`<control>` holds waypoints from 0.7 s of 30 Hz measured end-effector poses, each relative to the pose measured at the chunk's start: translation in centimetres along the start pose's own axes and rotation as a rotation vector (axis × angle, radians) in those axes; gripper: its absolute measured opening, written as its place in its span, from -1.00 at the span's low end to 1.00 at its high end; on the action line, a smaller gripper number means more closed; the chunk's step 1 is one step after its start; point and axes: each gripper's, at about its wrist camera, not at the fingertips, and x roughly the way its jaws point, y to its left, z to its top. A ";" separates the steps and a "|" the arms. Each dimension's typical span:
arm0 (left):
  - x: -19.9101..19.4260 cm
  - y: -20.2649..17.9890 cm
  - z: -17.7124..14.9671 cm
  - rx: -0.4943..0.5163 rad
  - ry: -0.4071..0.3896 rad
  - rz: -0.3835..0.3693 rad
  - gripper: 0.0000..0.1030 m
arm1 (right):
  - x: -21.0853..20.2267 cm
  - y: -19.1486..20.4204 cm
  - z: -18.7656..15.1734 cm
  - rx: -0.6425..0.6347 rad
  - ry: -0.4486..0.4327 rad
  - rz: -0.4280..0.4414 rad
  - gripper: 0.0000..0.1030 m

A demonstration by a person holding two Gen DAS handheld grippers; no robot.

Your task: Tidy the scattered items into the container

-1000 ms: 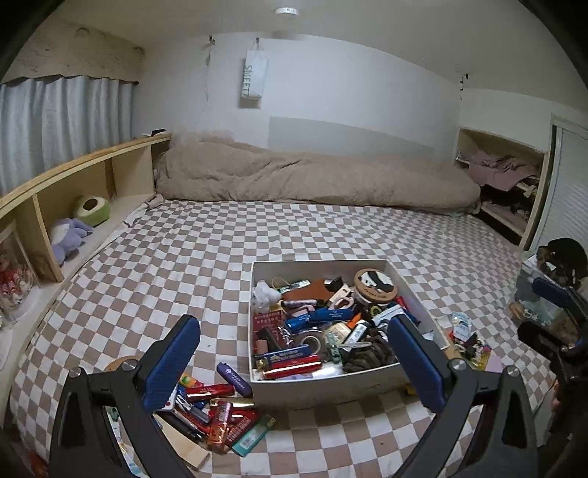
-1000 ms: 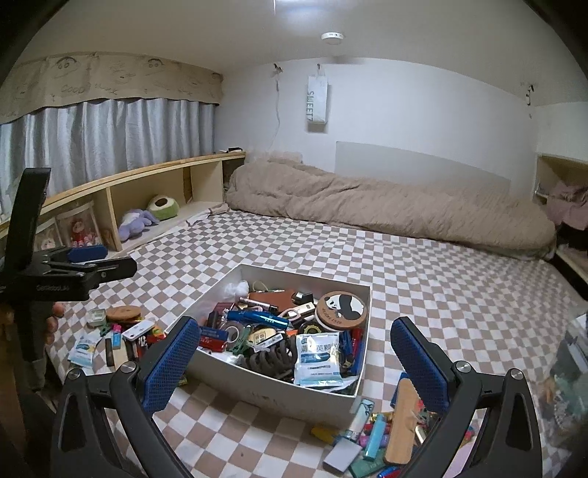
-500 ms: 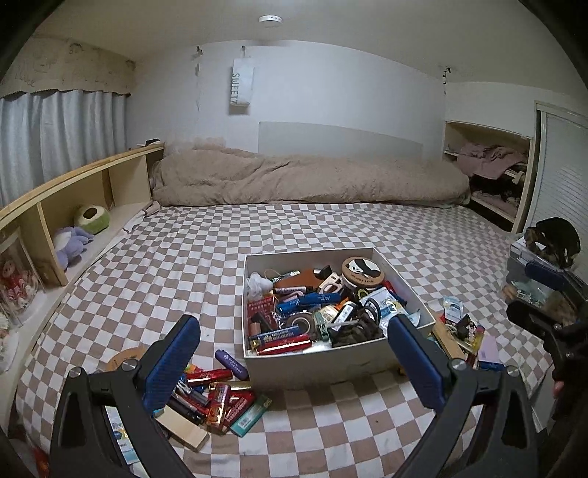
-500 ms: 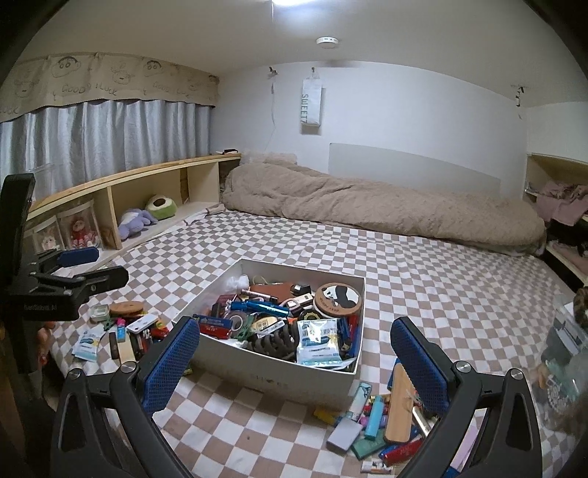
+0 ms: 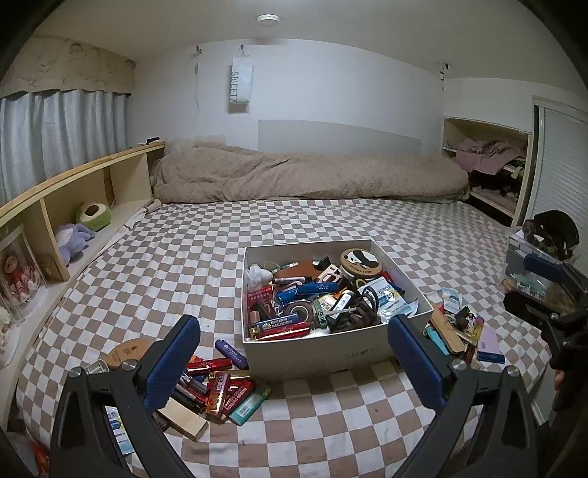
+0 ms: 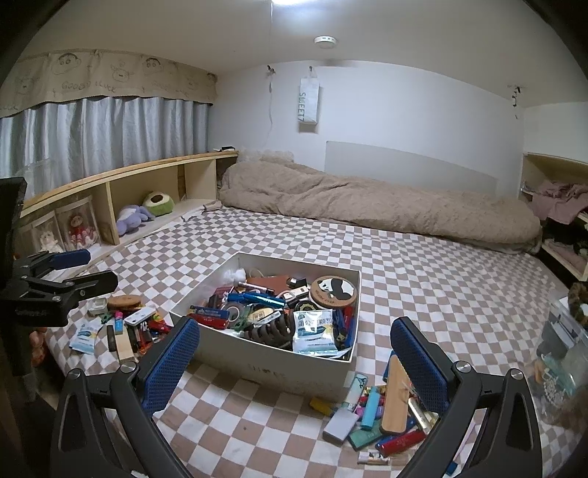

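Though both claws (image 5: 294, 364) (image 6: 296, 364) gape empty, white box (image 5: 312, 355) heaped with clutter

— What do the grippers look like?
— The left gripper (image 5: 294, 364) and right gripper (image 6: 296, 362) match: black frames, silver screws at the joints.
— And the fingers (image 5: 172, 362)?
— Blue pads with a fine grid texture.

Both views are dim and bluish, lit from a ceiling lamp (image 6: 290, 2) that blows out to white glare at the top edge of the right wrist view, with soft shadows, sharp focus at centre, strong fisheye bending of walls and black vignetting in all corners.
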 end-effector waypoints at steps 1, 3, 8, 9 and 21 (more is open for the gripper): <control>0.0 0.0 0.0 0.000 0.001 -0.001 0.99 | 0.0 0.0 0.0 -0.001 0.002 0.001 1.00; 0.2 -0.1 -0.1 0.001 0.003 -0.003 0.99 | 0.1 0.1 -0.1 -0.001 0.005 0.002 1.00; 0.4 -0.1 -0.3 0.003 0.009 -0.003 0.99 | 0.2 0.1 -0.3 0.002 0.007 -0.001 1.00; 0.4 -0.1 -0.3 0.004 0.009 -0.002 0.99 | 0.2 0.0 -0.3 0.000 0.008 -0.001 1.00; 0.4 -0.3 -0.5 0.012 0.011 -0.011 0.99 | 0.1 0.2 -0.2 0.002 0.005 0.003 1.00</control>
